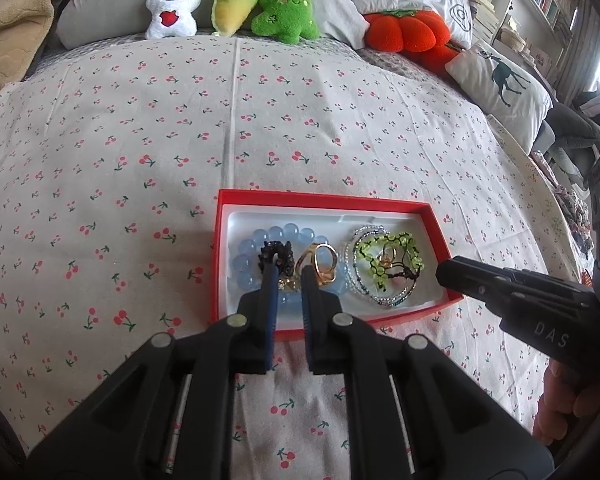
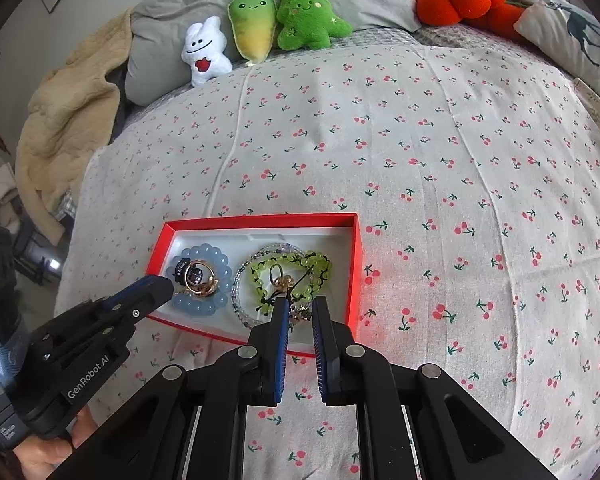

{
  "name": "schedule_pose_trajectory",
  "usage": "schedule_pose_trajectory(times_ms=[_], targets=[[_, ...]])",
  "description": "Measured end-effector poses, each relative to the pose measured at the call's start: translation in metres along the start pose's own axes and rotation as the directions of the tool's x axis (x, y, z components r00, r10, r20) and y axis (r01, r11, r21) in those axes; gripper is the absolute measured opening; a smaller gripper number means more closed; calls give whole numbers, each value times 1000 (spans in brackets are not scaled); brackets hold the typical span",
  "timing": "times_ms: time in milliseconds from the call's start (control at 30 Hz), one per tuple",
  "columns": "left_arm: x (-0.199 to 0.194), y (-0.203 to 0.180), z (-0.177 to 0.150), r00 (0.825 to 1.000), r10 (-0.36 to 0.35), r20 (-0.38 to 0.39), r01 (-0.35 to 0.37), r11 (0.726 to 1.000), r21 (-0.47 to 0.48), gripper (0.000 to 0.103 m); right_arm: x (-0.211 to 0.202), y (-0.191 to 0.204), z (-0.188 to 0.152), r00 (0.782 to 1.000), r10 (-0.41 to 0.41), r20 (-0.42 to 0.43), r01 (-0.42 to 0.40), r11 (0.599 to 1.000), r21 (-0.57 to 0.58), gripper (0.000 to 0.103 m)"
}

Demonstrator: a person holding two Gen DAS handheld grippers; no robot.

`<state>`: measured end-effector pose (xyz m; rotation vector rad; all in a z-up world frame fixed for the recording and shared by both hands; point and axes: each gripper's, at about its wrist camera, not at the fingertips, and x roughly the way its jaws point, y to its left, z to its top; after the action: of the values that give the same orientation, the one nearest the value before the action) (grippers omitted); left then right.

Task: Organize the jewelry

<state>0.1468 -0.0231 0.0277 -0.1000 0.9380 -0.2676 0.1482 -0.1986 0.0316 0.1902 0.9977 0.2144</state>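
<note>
A shallow red box (image 1: 428, 216) with a white inner tray lies open on the bed; all the jewelry lies inside it. At its left side lies a bracelet of large pale blue beads (image 1: 260, 236) in a flat ring; inside this ring rest some gold rings (image 1: 320, 264) and a small black beaded piece (image 1: 278, 250). At the right side a clear seed-bead bracelet (image 2: 244, 280) circles a green beaded bracelet (image 2: 320, 264); a small gold item, perhaps a ring (image 2: 278, 274), lies in their middle.
</note>
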Motion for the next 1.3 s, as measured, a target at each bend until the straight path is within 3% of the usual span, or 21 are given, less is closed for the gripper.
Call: schedule_pose_trajectory(times_ms=[100,233,400,733,1100,1167,1200,1300], targets=[[-4,-1,-1,1000,-2,6,2,1000,8,26,2,-1,0,1000,-1,-4,1,1000,1,12],[-13,-2,-2,1000,0,16,0,1000,15,30,2,1,1,1000,-2,-4,2,1000,-2,12],[-23,0,-7,1000,12,20,-12,1000,12,43,4,3,2,1000,-7,-10,7,1000,-6,12],[-34,9,-18,998,58,4,-58,998,-3,57,14,9,2,999,-35,-18,34,999,-25,14],[-45,17,-32,991,136,-15,-136,991,-13,82,2,16,-1,998,-55,-13,55,998,-39,18],[-47,19,-36,988,149,-25,-150,988,-25,84,-6,18,-3,998,-65,-8,65,997,-49,22],[-48,19,-38,987,156,-31,-157,987,-33,87,-10,18,-5,998,-65,-6,65,997,-52,28],[-52,21,-47,984,171,-46,-173,984,-51,97,-25,19,-13,998,-64,18,65,997,-51,73]])
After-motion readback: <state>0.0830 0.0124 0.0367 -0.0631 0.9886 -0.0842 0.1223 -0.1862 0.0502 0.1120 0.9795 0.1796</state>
